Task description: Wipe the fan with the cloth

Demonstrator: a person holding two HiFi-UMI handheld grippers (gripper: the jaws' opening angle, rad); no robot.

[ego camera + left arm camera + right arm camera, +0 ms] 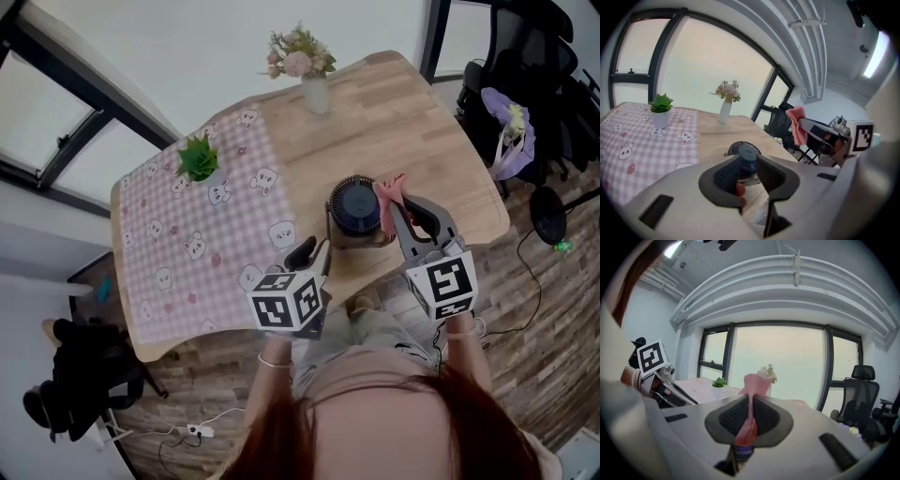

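A dark blue round fan point(354, 208) stands on the wooden table point(412, 122) near its front edge. My right gripper point(393, 202) is shut on a pink cloth point(387, 190), held at the fan's upper right rim. In the right gripper view the cloth point(750, 399) hangs pinched between the pads of the right gripper point(750, 416), with the fan's hub point(743, 451) just below. My left gripper point(313, 254) is open close to the fan's lower left side. In the left gripper view the fan point(743, 158) shows in the gap of the left gripper point(749, 171), and the cloth point(798, 124) is at the right.
A pink checked tablecloth point(187, 244) covers the table's left half, with a small potted plant point(199, 159) on it. A white vase of flowers point(314, 89) stands at the far edge. An office chair point(525, 84) is at the right, a black bag point(84, 375) on the floor at the left.
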